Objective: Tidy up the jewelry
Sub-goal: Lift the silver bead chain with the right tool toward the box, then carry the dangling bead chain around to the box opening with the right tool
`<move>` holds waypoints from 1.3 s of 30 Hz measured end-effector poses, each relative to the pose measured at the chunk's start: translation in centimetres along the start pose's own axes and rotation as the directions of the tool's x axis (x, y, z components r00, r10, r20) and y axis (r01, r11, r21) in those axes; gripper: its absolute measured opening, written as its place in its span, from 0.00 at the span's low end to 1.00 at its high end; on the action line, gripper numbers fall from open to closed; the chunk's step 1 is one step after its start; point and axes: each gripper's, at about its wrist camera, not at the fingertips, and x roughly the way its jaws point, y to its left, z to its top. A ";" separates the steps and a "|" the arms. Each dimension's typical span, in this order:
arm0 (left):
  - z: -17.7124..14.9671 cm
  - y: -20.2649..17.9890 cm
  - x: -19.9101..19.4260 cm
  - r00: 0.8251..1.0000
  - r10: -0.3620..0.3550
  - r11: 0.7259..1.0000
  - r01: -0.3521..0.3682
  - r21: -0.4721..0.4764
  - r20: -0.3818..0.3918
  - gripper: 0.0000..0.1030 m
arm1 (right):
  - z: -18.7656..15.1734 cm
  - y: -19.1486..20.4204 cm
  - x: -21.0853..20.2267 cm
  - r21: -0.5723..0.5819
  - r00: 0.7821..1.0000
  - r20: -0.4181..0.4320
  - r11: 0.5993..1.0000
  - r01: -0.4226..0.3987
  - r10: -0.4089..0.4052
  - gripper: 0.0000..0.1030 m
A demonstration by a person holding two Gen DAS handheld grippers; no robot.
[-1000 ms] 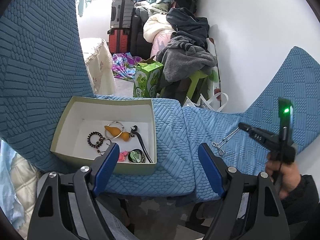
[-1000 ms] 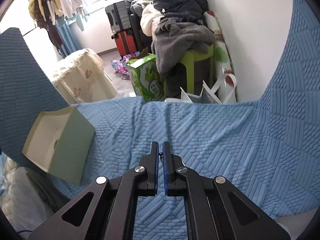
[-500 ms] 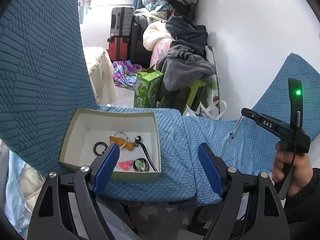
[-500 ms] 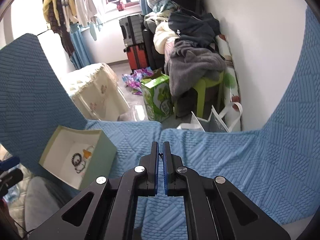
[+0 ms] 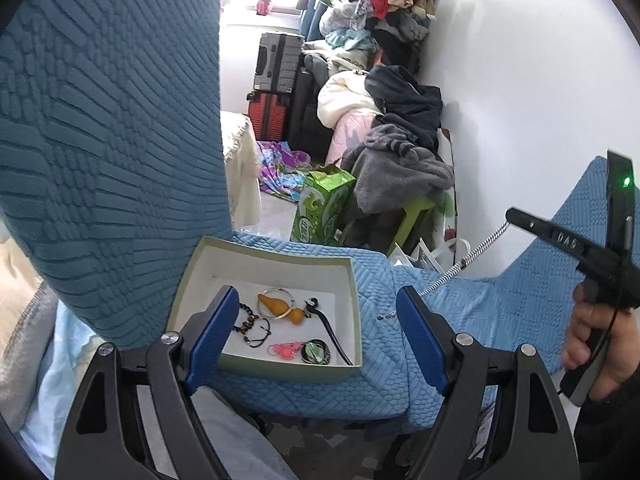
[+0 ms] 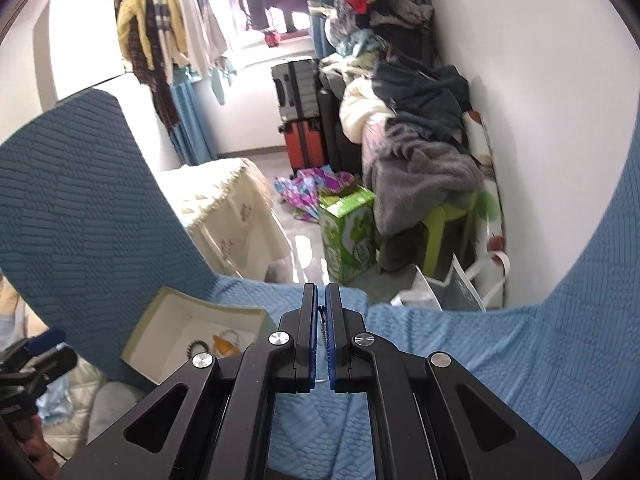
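A pale green open box [image 5: 192, 276] sits on the blue sofa seat and holds a bead bracelet [image 5: 250, 322], an orange gourd pendant on a ring [image 5: 276, 306], a pink charm [image 5: 286, 349] and a black cord. My left gripper [image 5: 320, 336] is open and empty, hovering at the box's near edge. My right gripper [image 6: 321, 300] is shut on a silver chain [image 5: 464, 264], which dangles above the seat to the right of the box. The box also shows in the right wrist view [image 6: 160, 320], below and to the left.
The sofa's blue backrest [image 5: 100, 140] rises to the left and the armrest [image 5: 580, 220] to the right. Beyond the seat edge are a green carton [image 5: 324, 208], a green stool under a pile of clothes [image 5: 400, 160], suitcases [image 5: 276, 80] and a white wall.
My right gripper has lifted the chain off the seat and carried it up and left toward the box. My left gripper has drawn closer to the box.
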 end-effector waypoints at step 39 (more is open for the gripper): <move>-1.6 5.8 0.0 0.999 0.014 0.998 -0.017 -0.067 -0.036 0.79 | -8.2 4.8 13.6 -0.016 0.960 -0.257 0.993 -0.118 0.110 0.05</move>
